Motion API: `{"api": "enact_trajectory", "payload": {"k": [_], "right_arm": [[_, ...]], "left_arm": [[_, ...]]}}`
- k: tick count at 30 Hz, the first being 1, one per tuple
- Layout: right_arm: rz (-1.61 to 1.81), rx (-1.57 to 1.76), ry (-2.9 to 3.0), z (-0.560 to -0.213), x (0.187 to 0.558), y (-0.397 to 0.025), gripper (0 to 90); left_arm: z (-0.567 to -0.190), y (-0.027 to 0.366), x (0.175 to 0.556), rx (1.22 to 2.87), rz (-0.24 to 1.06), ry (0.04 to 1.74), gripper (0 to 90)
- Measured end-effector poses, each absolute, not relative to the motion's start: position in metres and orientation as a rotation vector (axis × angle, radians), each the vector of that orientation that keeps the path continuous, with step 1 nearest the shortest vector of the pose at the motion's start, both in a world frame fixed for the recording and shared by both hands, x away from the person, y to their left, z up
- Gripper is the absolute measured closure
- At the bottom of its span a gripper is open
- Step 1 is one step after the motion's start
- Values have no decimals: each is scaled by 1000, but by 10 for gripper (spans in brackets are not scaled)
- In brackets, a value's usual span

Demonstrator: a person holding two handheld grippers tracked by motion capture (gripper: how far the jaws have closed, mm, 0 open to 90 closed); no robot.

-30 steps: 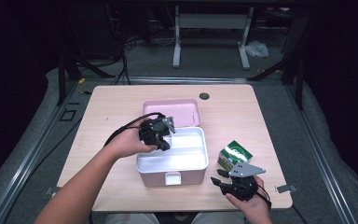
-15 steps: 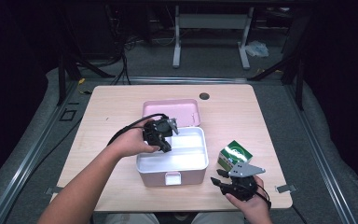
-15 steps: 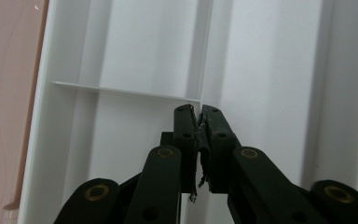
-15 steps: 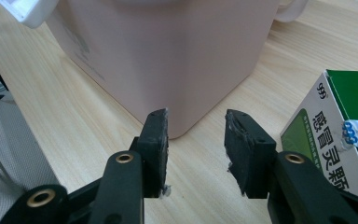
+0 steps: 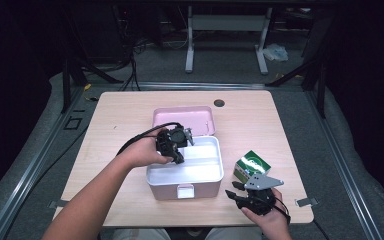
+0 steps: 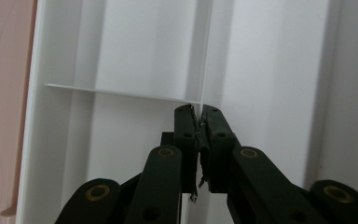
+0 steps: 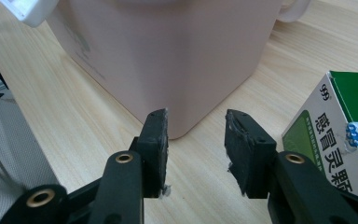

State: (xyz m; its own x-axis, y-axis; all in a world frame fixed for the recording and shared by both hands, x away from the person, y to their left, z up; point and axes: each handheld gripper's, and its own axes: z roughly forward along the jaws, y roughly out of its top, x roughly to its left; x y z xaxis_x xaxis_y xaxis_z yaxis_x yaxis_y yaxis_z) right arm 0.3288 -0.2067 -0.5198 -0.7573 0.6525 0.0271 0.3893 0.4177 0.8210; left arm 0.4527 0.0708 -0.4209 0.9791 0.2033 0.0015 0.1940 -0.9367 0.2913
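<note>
Left gripper (image 6: 198,116) pinches the white tray's divider (image 6: 205,51); a crooked pull could flex that thin wall, we judge. Right gripper (image 7: 196,135) is spread, pink box (image 7: 168,56) ahead, green carton (image 7: 335,135) beside it.

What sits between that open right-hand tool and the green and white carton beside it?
Nothing visible. The right gripper, jaws apart, rests on bare wooden table; the green and white cardboard carton lies just to its side, with the pink plastic box straight ahead.
</note>
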Motion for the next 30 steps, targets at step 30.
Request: {"api": "enact_trajectory", "payload": {"k": [30], "right_arm": [[1265,897,2384,-520,329,-206,589]], "left_arm": [[-424,69,450,2883,-4,85,894]]}}
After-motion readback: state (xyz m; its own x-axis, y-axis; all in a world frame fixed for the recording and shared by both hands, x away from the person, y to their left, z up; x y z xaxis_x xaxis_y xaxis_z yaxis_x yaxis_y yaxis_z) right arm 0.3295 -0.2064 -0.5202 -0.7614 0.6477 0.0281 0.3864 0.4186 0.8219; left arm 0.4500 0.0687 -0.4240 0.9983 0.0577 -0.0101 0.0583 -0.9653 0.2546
